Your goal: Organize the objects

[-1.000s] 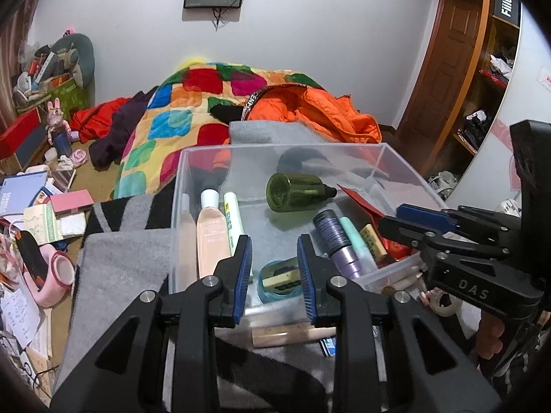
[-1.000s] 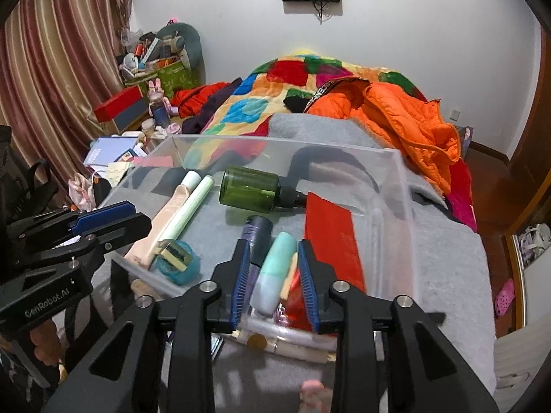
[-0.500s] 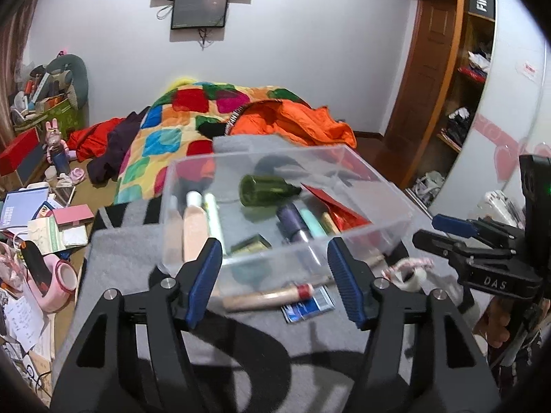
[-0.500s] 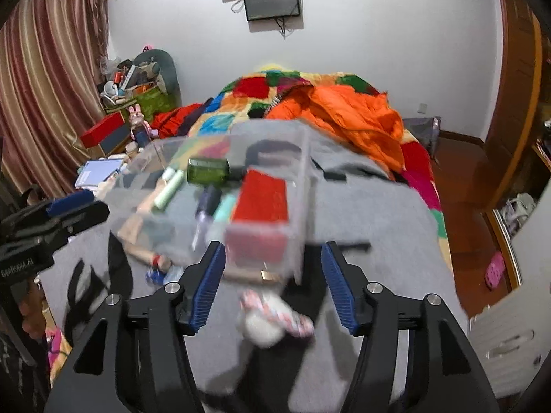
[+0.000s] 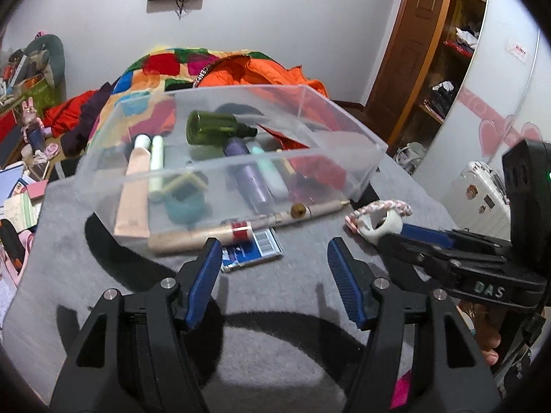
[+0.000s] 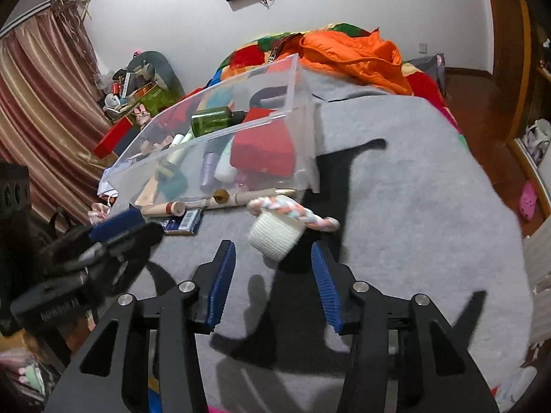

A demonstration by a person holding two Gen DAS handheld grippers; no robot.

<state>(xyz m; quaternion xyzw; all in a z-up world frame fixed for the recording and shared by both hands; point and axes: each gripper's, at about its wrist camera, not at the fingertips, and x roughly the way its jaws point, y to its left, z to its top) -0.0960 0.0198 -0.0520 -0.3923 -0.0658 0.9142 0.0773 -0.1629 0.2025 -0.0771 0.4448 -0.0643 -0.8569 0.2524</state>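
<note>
A clear plastic bin [image 5: 358,137] [image 6: 303,117] sits on the grey blanket, holding a green bottle [image 5: 217,130] [image 6: 215,120], tubes and a red pouch [image 6: 265,148]. In front of it lie a beige pen-like tube [image 5: 193,239] [image 6: 248,197], a blue card [image 5: 251,249] [image 6: 184,222] and a small white knitted basket with a pink braided handle [image 5: 378,222] [image 6: 277,232]. My left gripper [image 5: 275,277] is open and empty, short of the card. My right gripper [image 6: 273,282] is open and empty, just short of the basket; it also shows in the left wrist view [image 5: 427,241].
The grey blanket [image 6: 413,189] covers the bed; a colourful quilt and orange jacket [image 6: 351,51] lie behind the bin. Cluttered floor and boxes are at the left [image 5: 20,186]. A door and shelves stand at the right [image 5: 444,69].
Both grippers have opened wide and pulled back from the bin. The loose tube, card and knitted basket in front of the bin have come into view.
</note>
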